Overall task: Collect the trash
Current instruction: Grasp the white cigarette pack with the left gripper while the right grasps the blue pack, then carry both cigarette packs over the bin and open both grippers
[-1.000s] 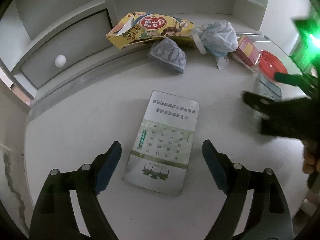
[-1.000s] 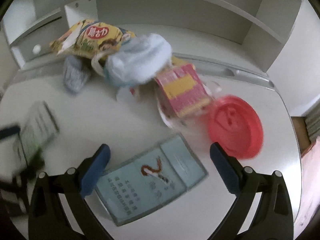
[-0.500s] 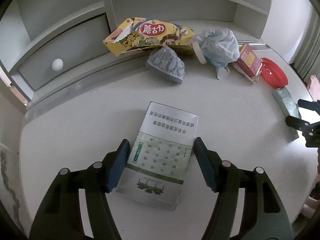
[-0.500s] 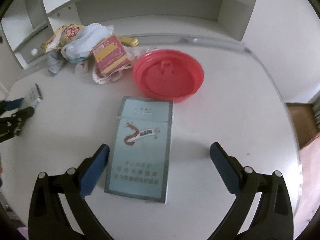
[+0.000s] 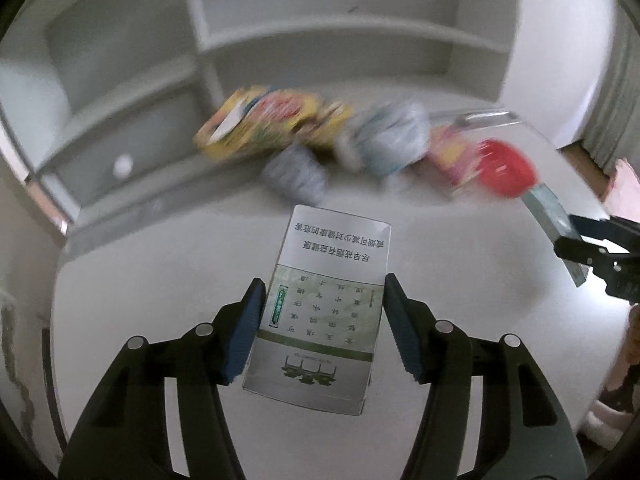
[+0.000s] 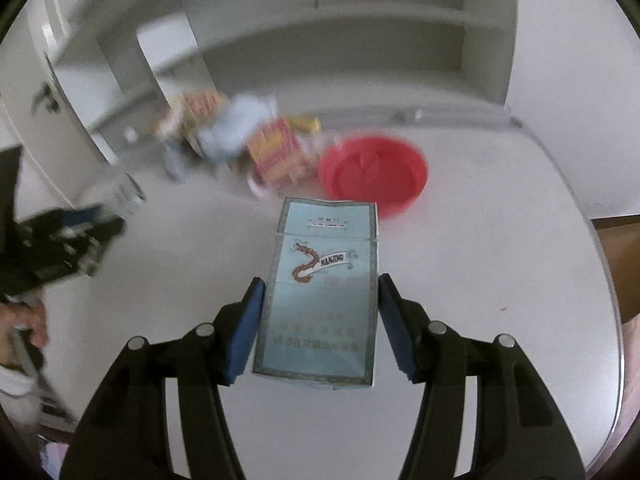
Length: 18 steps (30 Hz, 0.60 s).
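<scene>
A white and green cigarette pack [image 5: 332,248] sits between the blue pads of my left gripper [image 5: 323,284]. The jaws are closing, and the pads press on its long edges. It stays sharp while the white table [image 5: 160,280] blurs behind it. In the right wrist view a light blue cigarette pack [image 6: 326,240] with a red dragon sits between the pads of my right gripper [image 6: 321,280]. These jaws are also closing, pads against its sides. The right gripper [image 5: 592,248] shows at the right edge of the left wrist view.
A blurred pile lies at the back of the table: a yellow snack bag [image 5: 272,124], a grey crumpled wad [image 5: 294,174], a pale blue wad [image 5: 384,140], a red and yellow box [image 6: 276,148] and a red lid [image 6: 374,172]. A white shelf unit with a drawer knob [image 5: 122,166] stands behind.
Both grippers narrowed from wide open onto their packs. Both views pulled back and up from the table, with the packs staying between the pads.
</scene>
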Tool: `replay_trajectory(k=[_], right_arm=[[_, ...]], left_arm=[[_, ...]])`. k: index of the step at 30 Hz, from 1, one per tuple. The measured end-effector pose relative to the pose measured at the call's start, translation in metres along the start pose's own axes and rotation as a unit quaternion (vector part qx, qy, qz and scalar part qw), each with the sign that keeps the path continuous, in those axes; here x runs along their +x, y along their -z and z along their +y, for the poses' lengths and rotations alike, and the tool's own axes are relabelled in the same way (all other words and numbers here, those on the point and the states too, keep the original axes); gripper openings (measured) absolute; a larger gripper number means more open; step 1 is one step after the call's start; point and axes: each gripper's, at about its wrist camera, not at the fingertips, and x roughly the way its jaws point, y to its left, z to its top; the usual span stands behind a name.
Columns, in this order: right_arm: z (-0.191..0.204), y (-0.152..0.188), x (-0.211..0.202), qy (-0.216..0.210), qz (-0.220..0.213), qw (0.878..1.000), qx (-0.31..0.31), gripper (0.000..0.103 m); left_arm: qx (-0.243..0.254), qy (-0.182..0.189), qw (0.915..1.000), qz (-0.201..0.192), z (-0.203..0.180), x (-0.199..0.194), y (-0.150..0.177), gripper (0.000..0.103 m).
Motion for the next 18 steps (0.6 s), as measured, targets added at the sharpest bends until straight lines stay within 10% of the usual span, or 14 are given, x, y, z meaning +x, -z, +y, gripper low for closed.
replay_trajectory(k=[9,18], right_arm=[[-0.129,0.019,-0.145,-0.046,-0.146,0.981,0.121,0.057],[-0.315,0.146,-0.236,0.067,-0.152,0.939,0.301,0.057]], left_arm=[[0.112,0.137,0.9827,-0.055,-0.187,-0.035,-0.041,0.058],[0.277,0.294,0.9145,-0.019,-0.461,-0.026,0.001,0.058]])
